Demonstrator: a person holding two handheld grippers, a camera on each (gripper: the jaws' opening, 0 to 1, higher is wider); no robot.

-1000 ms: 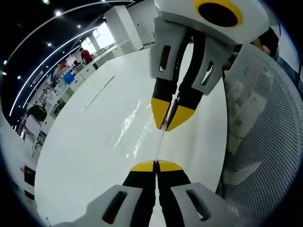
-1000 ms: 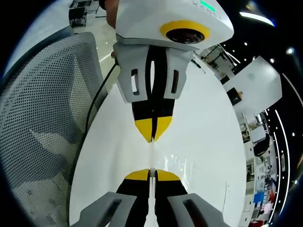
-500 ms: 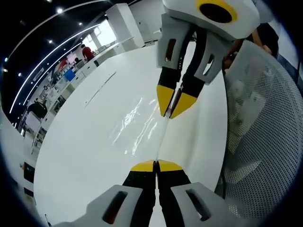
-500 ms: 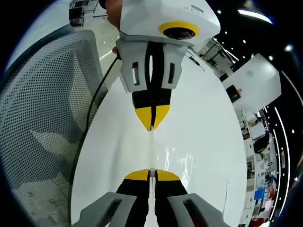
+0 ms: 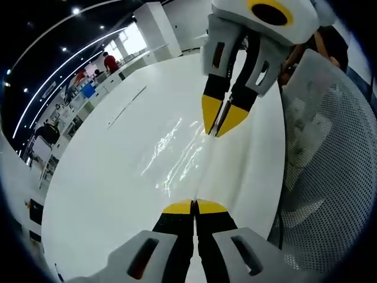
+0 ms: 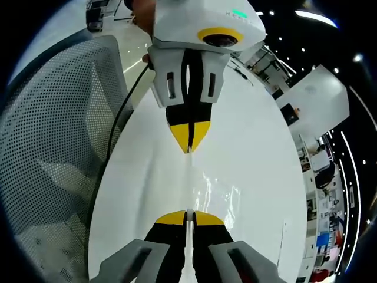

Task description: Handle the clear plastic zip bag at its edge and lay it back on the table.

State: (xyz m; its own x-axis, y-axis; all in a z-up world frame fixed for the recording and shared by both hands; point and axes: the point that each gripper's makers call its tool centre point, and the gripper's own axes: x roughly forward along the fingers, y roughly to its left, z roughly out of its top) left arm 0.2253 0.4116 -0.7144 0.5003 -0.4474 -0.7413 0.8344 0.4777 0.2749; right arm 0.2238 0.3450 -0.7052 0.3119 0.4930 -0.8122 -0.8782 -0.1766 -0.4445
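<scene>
A clear plastic zip bag [image 5: 177,156] is stretched over the white table [image 5: 100,183], its zip edge [image 5: 203,171] running taut between my two grippers. My left gripper [image 5: 194,206] is shut on the near end of that edge. My right gripper [image 5: 218,127] is shut on the far end, coming in from the top. In the right gripper view the same edge [image 6: 188,180] runs from my right gripper [image 6: 187,217] up to my left gripper [image 6: 189,144], and the bag's glossy sheet [image 6: 215,191] lies to the right of it.
A grey mesh chair [image 5: 327,165] stands close beside the table; it also appears as the mesh chair [image 6: 47,147] with a black cable [image 6: 118,127] along it. A long thin strip [image 5: 126,106] lies farther out on the table. People and desks [image 5: 88,82] fill the far room.
The two grippers have drawn farther apart along the zip edge, and more of the bag's sheet now lies spread and glinting over the table. Both stay shut on the edge.
</scene>
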